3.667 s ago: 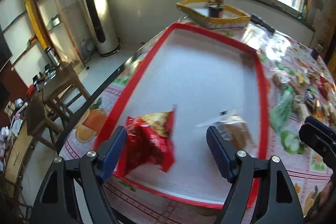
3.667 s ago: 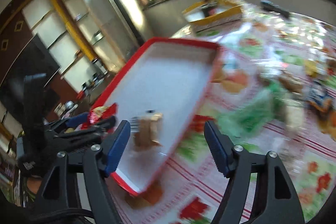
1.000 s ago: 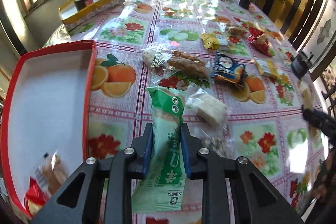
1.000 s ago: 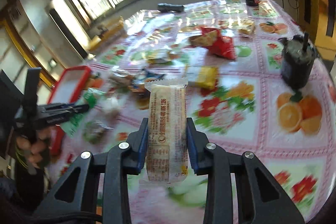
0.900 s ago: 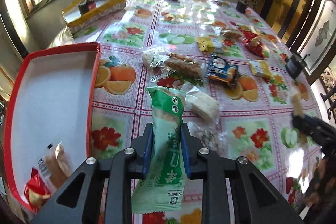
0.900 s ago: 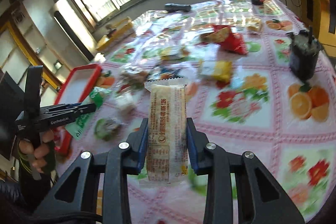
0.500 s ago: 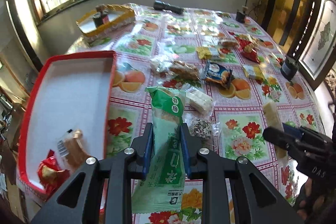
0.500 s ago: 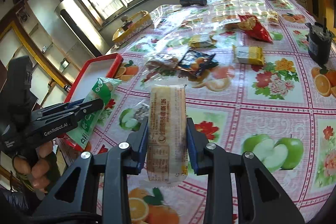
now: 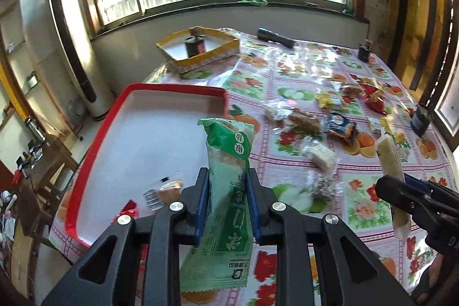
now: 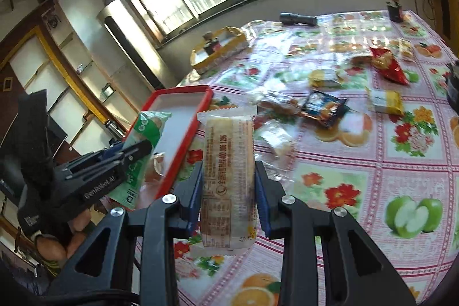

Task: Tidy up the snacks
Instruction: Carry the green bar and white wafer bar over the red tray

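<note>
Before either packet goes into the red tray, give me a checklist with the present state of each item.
1. Left gripper clamped on the green packet: ok, both pads press its sides.
2. Right gripper clamped on the pale long packet: ok.
3. Free floor in the red tray: ok, most of its white floor is bare; a clear-wrapped snack and a red packet lie at the near end.
4. Green packet over the tray: cannot tell, it looks near the tray's right rim.
5. Grippers apart from each other: ok, a gap shows between them.
6. Snacks left on the tablecloth: not ok, several remain.
</note>
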A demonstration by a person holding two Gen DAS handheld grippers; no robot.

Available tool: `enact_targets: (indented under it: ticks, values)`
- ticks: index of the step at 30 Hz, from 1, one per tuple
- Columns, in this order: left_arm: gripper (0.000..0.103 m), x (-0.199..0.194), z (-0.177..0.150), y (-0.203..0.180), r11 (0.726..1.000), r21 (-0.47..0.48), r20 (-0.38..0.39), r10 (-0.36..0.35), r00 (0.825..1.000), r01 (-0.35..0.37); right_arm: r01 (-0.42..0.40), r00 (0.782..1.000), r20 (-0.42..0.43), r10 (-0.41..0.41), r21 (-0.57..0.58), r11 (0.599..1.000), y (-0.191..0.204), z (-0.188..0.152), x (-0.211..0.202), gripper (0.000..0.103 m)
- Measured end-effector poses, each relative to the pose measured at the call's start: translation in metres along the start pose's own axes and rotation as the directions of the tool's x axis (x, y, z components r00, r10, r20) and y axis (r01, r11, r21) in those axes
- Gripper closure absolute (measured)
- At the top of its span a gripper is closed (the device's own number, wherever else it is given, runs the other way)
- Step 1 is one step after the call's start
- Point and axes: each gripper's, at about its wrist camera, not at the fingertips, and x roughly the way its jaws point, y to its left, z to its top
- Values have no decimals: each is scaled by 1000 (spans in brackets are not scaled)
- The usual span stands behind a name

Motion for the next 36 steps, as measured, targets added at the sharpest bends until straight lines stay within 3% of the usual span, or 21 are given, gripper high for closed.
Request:
enact_targets:
  ticks: [11,25,36]
  values:
    - [79,4,-6,33,997,-50,12,62,998,-62,-40,998,-50,39,-37,999,35,-1,35,68]
    - [79,18,-5,56,993,-90,-9,72,997,-73,-73,994,-91,67,-63,995,52,5,60,68]
    - [79,31,6,99,980,-170,-30,102,994,-106,-107,985,-142,94,-86,991,70,16,104,68]
